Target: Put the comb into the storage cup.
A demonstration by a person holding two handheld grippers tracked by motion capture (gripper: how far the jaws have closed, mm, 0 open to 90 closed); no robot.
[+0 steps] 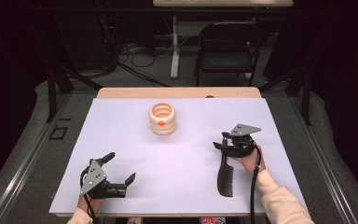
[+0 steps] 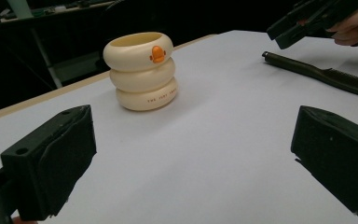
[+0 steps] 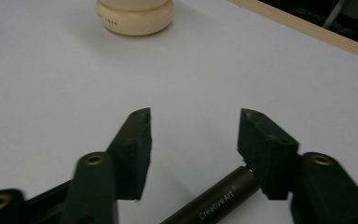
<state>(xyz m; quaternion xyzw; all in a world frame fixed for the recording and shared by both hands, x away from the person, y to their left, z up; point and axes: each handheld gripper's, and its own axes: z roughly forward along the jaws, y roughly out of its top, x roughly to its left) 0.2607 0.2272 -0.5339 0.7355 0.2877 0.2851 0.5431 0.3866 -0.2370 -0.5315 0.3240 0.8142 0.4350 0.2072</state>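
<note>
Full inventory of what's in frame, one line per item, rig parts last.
holder: 1, cream with an orange duck mark, three stacked rings, open top, upright on the sheet's far middle.
comb: 1, black, printed handle, lying flat on the sheet near the right edge, handle end between the right gripper's jaws.
sheet: 1, white, covering most of the table.
table: 1, light wood, edge showing beyond the sheet.
chair: 1, black, on the floor behind the table.
left gripper: 1, black, jaws wide apart with nothing between them, near left of the sheet.
right gripper: 1, black, jaws partly closed around the comb's handle tip, one pad touching it.
</note>
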